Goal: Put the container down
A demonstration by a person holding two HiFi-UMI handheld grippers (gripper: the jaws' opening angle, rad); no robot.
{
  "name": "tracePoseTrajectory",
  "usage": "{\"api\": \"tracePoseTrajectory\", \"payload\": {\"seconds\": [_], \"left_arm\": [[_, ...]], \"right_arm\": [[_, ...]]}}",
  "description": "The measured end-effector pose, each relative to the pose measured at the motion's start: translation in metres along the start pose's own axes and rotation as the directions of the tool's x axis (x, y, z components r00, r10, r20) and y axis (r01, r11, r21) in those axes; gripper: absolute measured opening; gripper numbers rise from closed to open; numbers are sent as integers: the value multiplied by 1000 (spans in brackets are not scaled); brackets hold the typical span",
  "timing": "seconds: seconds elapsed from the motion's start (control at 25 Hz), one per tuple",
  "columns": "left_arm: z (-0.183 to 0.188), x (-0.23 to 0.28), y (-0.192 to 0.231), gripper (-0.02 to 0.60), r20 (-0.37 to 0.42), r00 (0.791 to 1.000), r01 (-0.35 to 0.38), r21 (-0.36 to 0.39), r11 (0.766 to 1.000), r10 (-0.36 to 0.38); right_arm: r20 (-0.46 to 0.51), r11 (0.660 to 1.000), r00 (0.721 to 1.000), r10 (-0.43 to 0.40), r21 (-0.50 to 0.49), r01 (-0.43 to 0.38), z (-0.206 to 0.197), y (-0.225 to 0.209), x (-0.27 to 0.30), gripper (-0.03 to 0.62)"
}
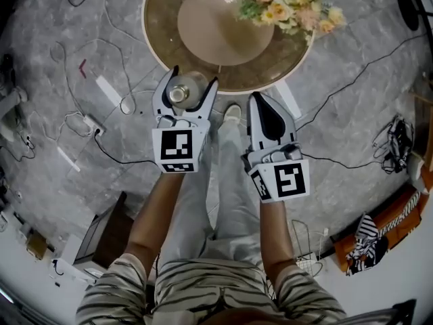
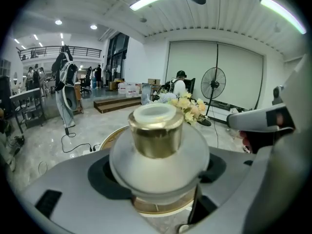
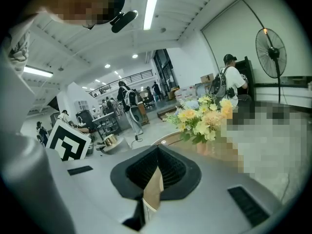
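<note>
Round table [image 1: 162, 19] w/ flowers [image 1: 291, 5] sits just ahead. L gripper [image 1: 195, 77] holds container [image 1: 179, 93] in wide jaws, upright, gold neck up, over table's near edge. R gripper [image 1: 260, 100] beside it, jaws together, empty. Bare top lies fwd + down.

Frosted, matt glass container [image 2: 161, 165] with a shiny gold metal collar [image 2: 156, 139]; smooth wooden round table [image 1: 159, 19]; glossy grey stone floor [image 1: 34, 39].

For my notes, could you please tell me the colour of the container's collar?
The container's collar is gold; left gripper view.
</note>
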State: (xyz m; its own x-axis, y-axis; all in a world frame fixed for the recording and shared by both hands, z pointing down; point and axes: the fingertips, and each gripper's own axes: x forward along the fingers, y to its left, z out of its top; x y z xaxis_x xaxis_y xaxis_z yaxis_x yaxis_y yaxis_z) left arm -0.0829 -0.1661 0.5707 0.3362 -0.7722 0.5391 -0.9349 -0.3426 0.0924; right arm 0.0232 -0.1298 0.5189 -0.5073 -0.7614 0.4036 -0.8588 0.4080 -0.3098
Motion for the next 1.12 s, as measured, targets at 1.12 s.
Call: {"api": "tracePoseTrajectory", "payload": {"seconds": [1.12], "left_arm": [[-79, 139, 27, 337, -53, 998, -41, 31, 999, 42]], "right_arm": [[-65, 1000, 998, -8, 4, 9, -75, -43, 36, -5]]}}
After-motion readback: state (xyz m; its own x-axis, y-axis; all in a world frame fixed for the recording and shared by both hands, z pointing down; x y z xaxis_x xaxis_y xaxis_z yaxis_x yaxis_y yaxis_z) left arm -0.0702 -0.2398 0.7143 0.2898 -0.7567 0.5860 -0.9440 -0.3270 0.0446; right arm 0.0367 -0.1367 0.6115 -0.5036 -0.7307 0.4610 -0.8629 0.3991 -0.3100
